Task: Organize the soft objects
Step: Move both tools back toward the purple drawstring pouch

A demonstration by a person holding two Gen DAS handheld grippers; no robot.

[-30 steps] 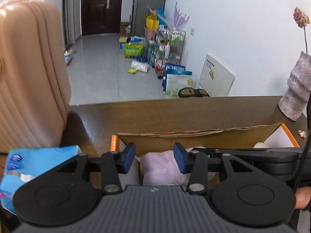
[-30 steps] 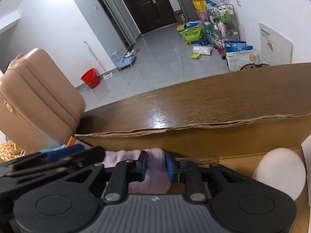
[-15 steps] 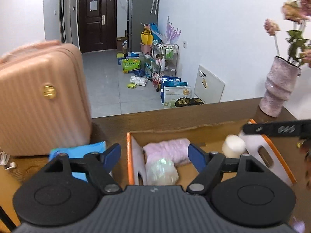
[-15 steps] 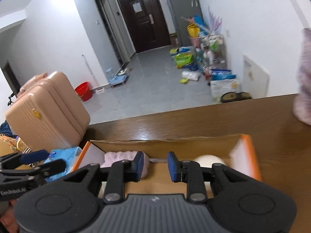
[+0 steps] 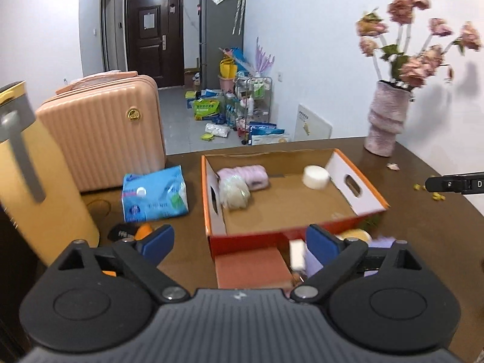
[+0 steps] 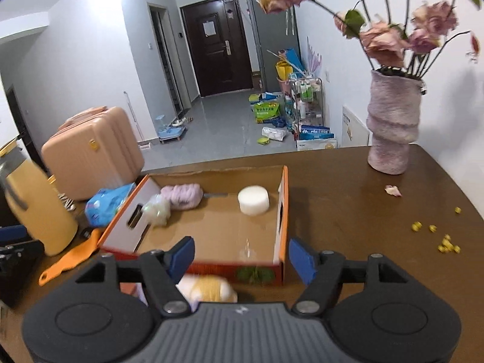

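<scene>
Both grippers, a second ago low over the box with the pink towel between their pads, now sit back and higher, with the whole box in view.

- Left gripper: jaws opening, wide apart, nothing between the pads.
- Right gripper: jaws opening, nothing held; the near box wall shows through the gap.
- Box: open cardboard tray, orange-edged, hand-holes in both end walls, on the worktop.
- Towel: pink roll, lying in the far left corner of the box.
- Mesh puff: pale, bagged, just beside the towel, against the left wall.
- Sponge: white round puck, far right part of the box floor, well apart from the towel.
- Outside the box, near side: yellow-and-white soft item, partly hidden behind the right gripper; brown block; small white and lilac pieces beside it, too blurred to tell.
- Tissue pack: blue, on the worktop left of the box.
- Suitcase: pink, behind the tissue pack.
- Jug: yellow, grey handle, far left.
- Orange handle: flat on the worktop beside the left box wall.
- Vase: mauve, with dried flowers, far right corner of the worktop.
- Petal and yellow crumbs: scattered on the worktop right of the box.
</scene>
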